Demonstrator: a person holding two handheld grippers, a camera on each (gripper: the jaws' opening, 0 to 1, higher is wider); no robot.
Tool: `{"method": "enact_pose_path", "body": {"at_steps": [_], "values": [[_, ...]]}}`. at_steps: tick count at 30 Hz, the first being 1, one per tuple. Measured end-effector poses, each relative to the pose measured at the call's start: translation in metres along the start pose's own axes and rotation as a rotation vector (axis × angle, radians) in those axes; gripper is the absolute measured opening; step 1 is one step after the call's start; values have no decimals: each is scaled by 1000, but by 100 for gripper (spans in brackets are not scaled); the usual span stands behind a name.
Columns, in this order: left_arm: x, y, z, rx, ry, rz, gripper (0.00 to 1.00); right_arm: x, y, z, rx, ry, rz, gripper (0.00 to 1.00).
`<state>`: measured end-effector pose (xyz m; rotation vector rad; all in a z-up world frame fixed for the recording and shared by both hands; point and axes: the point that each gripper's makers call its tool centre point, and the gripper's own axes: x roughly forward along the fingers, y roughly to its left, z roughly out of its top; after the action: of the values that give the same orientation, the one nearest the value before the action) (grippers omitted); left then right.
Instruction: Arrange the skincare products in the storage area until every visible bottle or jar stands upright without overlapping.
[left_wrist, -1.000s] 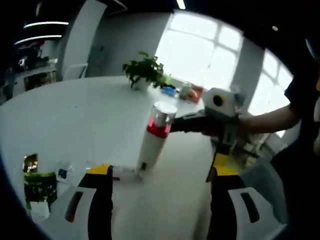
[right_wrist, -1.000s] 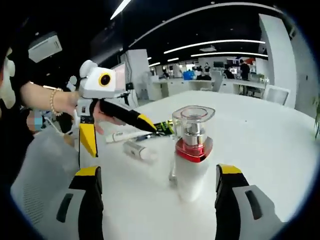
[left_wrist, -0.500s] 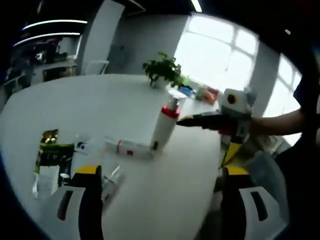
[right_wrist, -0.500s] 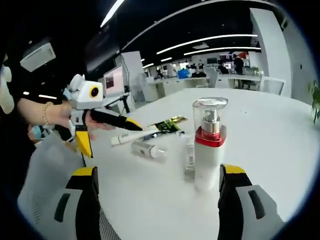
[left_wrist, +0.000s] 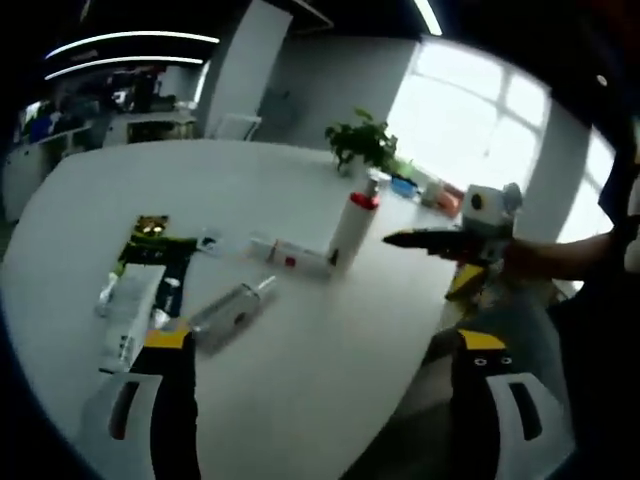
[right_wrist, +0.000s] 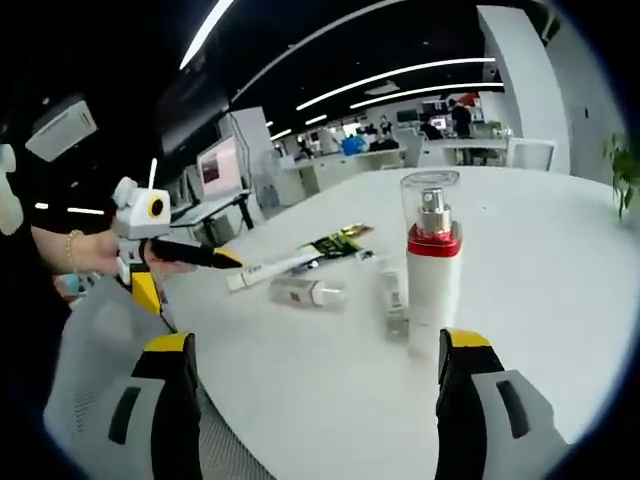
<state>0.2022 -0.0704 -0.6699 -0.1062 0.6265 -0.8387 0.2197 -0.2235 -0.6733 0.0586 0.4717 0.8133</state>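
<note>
Centrally in the right gripper view, a white pump bottle (right_wrist: 432, 272) with a red collar stands upright on the white table (right_wrist: 560, 260). Both grippers hang empty, jaws spread wide, presumably freed for the next pick. At middle left, a small bottle (right_wrist: 307, 292) and a tube (right_wrist: 270, 270) lie flat, unsorted.

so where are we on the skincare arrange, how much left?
Done: the red-collared pump bottle stands upright on the white table. In hand: nothing; the left claw and right claw are both open, off the products. Left: a clear bottle, a white tube and a long white tube lie flat.
</note>
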Motion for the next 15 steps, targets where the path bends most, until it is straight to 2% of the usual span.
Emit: {"method": "enact_pose_path", "body": {"at_steps": [5, 10, 15], "values": [[-10, 4, -4, -24, -8, 43, 99, -3, 5, -2, 42, -19, -23, 99], [-27, 16, -1, -60, -51, 101, 99, -4, 14, -4, 60, -30, -41, 99], [-41, 21, -6, -49, -42, 143, 99, -5, 19, -7, 47, -13, -35, 99]]}}
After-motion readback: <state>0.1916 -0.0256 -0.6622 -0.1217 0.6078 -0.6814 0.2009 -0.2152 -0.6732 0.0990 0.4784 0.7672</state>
